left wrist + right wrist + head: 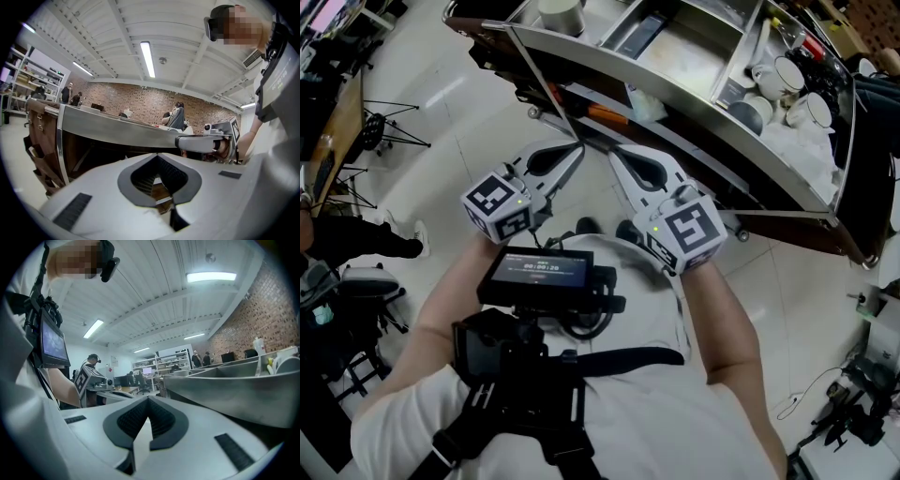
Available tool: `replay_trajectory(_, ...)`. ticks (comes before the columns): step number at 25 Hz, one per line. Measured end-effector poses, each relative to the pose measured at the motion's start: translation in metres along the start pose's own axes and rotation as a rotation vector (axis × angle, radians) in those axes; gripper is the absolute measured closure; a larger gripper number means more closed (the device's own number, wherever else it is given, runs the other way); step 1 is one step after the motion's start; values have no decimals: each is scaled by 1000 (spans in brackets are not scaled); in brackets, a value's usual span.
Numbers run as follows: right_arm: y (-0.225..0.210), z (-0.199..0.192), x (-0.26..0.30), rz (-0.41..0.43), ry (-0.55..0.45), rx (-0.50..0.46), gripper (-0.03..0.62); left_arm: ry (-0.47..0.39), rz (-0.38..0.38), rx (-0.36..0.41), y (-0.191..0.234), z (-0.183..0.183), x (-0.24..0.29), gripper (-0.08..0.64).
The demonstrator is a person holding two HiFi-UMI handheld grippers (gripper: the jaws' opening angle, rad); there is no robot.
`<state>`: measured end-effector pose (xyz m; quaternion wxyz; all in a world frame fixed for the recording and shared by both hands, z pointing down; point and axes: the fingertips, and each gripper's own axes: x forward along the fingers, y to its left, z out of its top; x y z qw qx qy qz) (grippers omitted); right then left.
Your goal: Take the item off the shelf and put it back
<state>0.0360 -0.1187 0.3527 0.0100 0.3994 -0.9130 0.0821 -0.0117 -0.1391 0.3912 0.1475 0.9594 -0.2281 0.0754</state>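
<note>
Both grippers are held side by side in front of a wheeled shelf with a steel tray top [675,117]. My left gripper [578,147] is shut with nothing in it, its tips close to the tray's front rim. Beside it, my right gripper [612,153] is also shut and empty. The left gripper view shows my left gripper [157,155] with its jaws closed and the tray rim [117,129] ahead. In the right gripper view my right gripper [149,398] points along the tray's side [234,390]. An orange item [605,114] lies on the dark lower shelf.
The tray's compartments hold white cups [787,75], a pale cylinder [561,14] and a dark flat object [639,28]. A screen rig [539,272] hangs at the person's chest. Desks and stands line the left side [337,141]. People stand far off by a brick wall [70,91].
</note>
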Motion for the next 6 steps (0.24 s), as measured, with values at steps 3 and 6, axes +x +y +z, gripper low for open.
replay_trajectory(3, 0, 0, 0, 0, -2, 2, 589, -5, -6, 4, 0, 0, 0, 558)
replay_trajectory(6, -1, 0, 0, 1, -7, 10, 589, -13, -17, 11, -2, 1, 2, 558)
